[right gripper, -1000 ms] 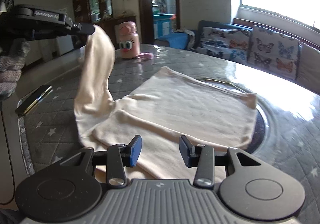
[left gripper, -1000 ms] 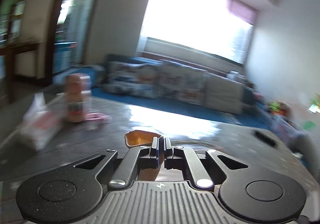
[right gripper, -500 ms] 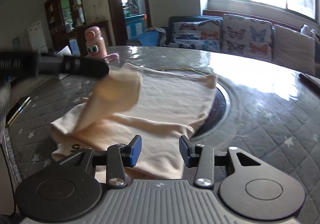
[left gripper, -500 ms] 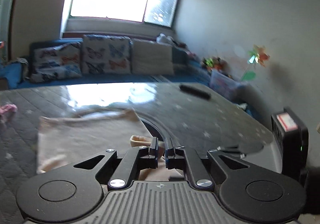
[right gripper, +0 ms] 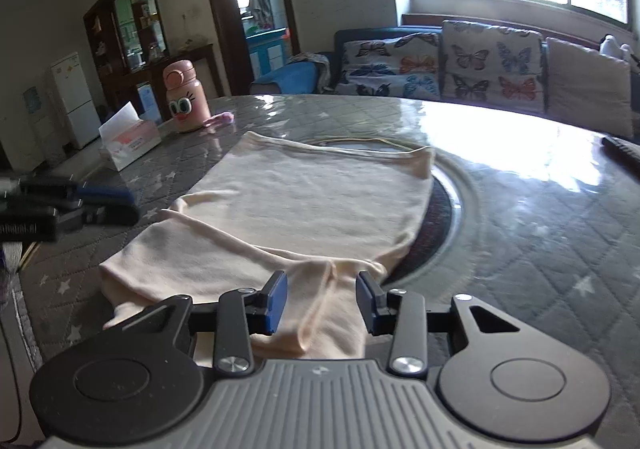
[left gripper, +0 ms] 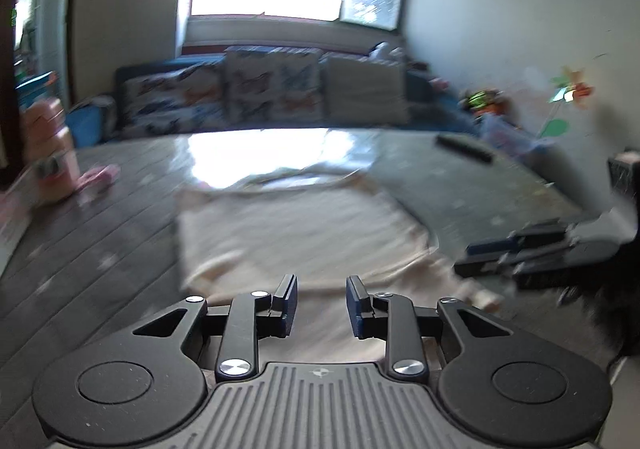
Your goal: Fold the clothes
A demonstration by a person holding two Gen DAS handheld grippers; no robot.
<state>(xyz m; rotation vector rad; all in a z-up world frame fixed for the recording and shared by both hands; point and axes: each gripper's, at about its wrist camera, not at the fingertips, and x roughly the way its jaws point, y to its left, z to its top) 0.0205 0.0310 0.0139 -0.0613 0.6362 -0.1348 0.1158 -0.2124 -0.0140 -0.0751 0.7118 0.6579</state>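
Your left gripper: fingers spread, holding nothing, over the near edge of the cream garment, which lies folded flat on the grey quilted table. Your right gripper: fingers spread too, straddling the garment's near fold.

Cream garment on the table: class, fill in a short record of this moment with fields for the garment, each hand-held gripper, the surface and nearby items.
garment: cream garment lying on the table, partly folded, a flap laid across its near end
left hand-held gripper: open, holding nothing, above the garment's near edge
right hand-held gripper: open, holding nothing, near end of the garment between its fingers
surface: grey quilted table with star pattern
nearby items: pink bottle, tissue box, both beyond the garment's far left corner
image quality: left wrist view blurred
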